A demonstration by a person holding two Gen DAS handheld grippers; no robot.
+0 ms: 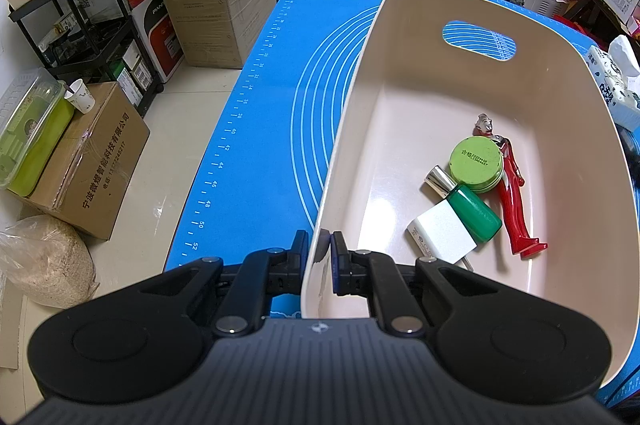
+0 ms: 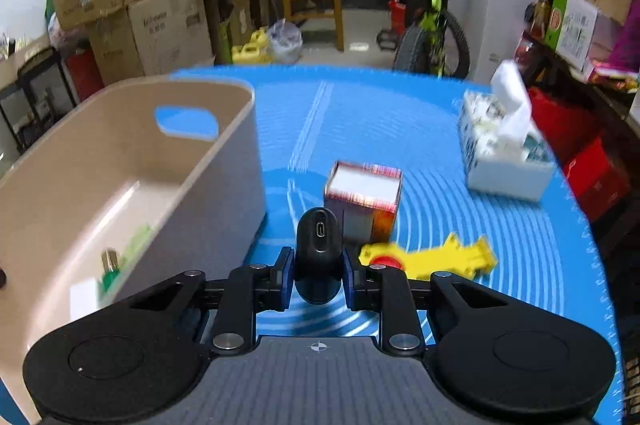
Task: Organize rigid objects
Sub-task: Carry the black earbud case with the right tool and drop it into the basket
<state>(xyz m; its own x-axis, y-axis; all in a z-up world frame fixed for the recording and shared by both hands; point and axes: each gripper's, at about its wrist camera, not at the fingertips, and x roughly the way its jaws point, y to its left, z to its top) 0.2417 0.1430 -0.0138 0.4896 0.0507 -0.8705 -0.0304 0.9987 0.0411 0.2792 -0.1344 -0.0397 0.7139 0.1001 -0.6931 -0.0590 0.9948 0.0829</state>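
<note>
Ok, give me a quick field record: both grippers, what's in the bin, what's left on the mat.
left gripper: shut on the bin rim
right gripper: shut on a black device
in bin: red figure, green tin, green bottle, white charger
on mat: small box, yellow toy, tissue box

Blue mat [image 2: 400, 113], beige bin [image 2: 224, 153], small box [image 2: 364, 201], yellow toy [image 2: 460, 255], tissue pack [image 2: 500, 153]

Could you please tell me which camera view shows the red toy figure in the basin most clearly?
The left wrist view: the red plastic toy figure lies in full sight on the floor of the beige plastic basin, partly under a round green tin. In the right wrist view, the blurred basin wall hides it.
</note>
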